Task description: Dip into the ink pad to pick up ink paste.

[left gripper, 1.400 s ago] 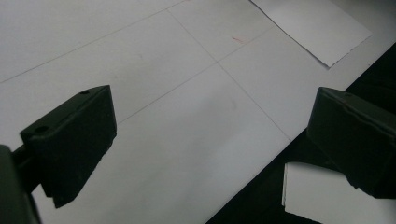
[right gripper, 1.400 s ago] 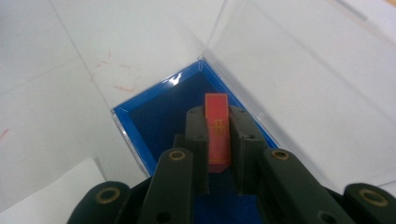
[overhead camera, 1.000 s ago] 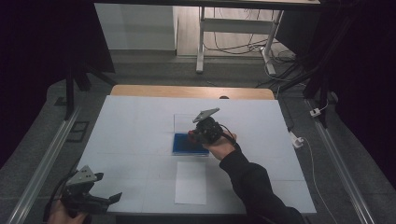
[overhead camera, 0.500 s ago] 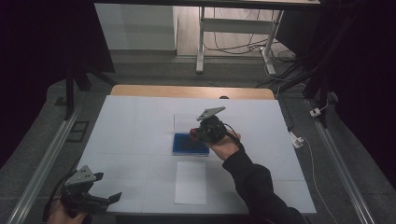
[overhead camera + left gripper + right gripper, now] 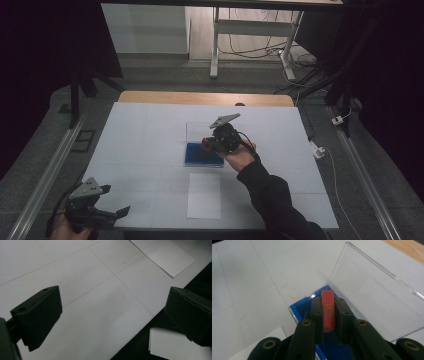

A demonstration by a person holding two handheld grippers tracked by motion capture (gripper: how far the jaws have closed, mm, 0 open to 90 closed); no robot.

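A small flat red block (image 5: 328, 310) with a faint yellow mark stands on edge between the pads of my right gripper (image 5: 328, 302), which is shut on it. The block hangs just over the blue-lined base (image 5: 299, 308) of a clear case whose lid (image 5: 372, 297) stands open behind it. From above, the right gripper (image 5: 206, 145) sits at the right edge of the blue base (image 5: 200, 155), mid-table. My left gripper (image 5: 115, 200) is at the table's front left corner, jaws wide apart with nothing between them; it (image 5: 110, 302) looks down on bare white tabletop.
A white paper sheet (image 5: 204, 195) lies in front of the case, and its corner (image 5: 165, 255) reaches into the left gripper view. The white table (image 5: 145, 130) ends in a wooden strip at the back. Metal rails run along both sides, and cables trail on the floor at right.
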